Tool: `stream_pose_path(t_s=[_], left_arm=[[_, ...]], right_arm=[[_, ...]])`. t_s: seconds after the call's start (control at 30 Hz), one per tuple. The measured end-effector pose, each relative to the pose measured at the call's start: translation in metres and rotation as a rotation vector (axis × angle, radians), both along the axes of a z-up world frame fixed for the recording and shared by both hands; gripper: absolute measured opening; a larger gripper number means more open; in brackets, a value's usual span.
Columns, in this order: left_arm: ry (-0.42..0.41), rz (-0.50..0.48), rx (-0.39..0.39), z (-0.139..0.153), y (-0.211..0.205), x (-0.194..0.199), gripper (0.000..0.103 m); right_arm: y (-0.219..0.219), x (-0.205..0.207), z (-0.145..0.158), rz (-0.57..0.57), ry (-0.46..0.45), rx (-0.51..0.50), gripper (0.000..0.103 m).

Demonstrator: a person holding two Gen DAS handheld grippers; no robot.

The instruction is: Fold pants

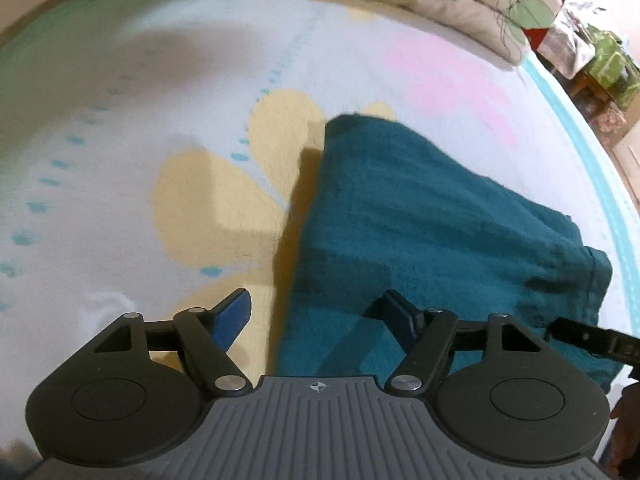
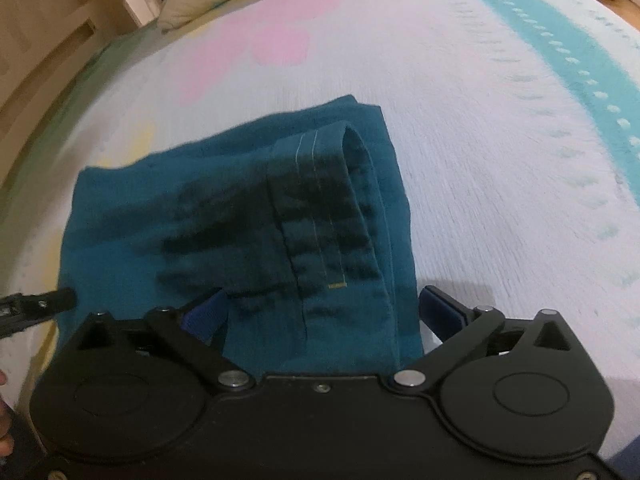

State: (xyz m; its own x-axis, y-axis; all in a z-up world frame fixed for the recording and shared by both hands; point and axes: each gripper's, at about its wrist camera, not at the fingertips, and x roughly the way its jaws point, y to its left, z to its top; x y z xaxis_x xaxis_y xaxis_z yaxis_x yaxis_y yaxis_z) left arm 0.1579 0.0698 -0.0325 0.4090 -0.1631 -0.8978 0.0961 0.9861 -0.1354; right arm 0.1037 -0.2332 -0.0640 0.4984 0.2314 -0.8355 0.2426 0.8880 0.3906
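Teal knit pants (image 2: 240, 216) lay folded at twelve o'clock; my right hand-held gripper (image 2: 322, 308) and left hand-held gripper (image 1: 320, 312) gaped empty, probably needing only a final smoothing.

The pants (image 1: 420, 216) (image 2: 248, 216) are teal, made of soft fabric, and lie folded into a compact, roughly rectangular stack flat on the bedspread (image 1: 160, 92) (image 2: 480, 140). The elastic waistband, gathered and stitched with 2 pale lines, lies on top along the stack's right side.
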Motion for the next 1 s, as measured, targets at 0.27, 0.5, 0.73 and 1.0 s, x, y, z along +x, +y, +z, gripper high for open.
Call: stream_pose_path(t_s=[0.27, 0.5, 0.73, 1.0], left_arm=[[-0.06, -0.13, 0.066, -0.008, -0.025, 0.011, 0.073], [-0.079, -0.195, 0.017, -0.011, -0.042, 0.021, 0.063], [-0.169, -0.131, 0.063, 0.012, -0.043, 0.004, 0.011], [-0.272, -0.07, 0.038, 0.068, -0.011, 0.024, 0.01]], right_arm=[[-0.02, 0.005, -0.001, 0.005, -0.054, 0.107, 0.101], [-0.024, 0.008, 0.001, 0.028, -0.08, 0.078, 0.049], [-0.011, -0.005, 0.024, 0.064, -0.147, 0.062, 0.028], [0.006, 0.028, 0.082, 0.128, -0.274, 0.093, 0.027]])
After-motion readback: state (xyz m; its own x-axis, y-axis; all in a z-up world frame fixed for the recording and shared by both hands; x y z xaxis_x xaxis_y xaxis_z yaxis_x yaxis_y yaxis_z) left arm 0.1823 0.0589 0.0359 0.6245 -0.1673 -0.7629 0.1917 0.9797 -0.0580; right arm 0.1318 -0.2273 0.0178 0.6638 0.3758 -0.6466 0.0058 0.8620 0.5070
